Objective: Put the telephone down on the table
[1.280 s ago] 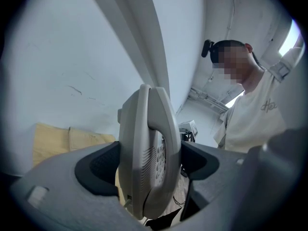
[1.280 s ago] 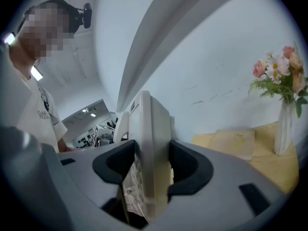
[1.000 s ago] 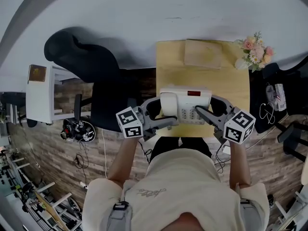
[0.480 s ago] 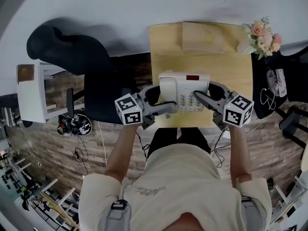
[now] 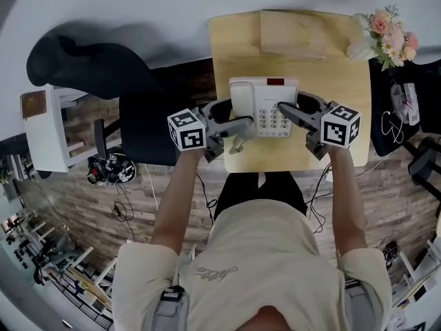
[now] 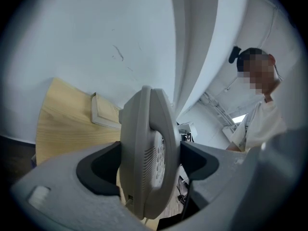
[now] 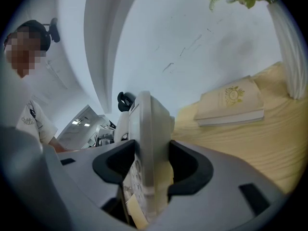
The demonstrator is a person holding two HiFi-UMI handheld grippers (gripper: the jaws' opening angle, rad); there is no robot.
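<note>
The head view shows the white telephone (image 5: 265, 107) over the near half of the light wooden table (image 5: 241, 54), held from both sides. The left tool (image 5: 238, 114) is at its left edge and the right tool (image 5: 293, 106) at its right edge. From this view I cannot tell if the underside of the telephone touches the table.

The two gripper views show what the head view does not. In each one, the jaws are closed on the edge of the telephone, and its body fills the gap between them. These views also show a second person (image 6: 260, 114) standing further back in the room.

At the far edge of the table lies a pale book (image 5: 292, 33). A bunch of pink flowers (image 5: 386, 36) stands at the far right corner. The table is against a white wall (image 5: 172, 5). A black chair (image 5: 89, 67) is to its left, and the floor (image 5: 83, 205) is of dark wood planks.
</note>
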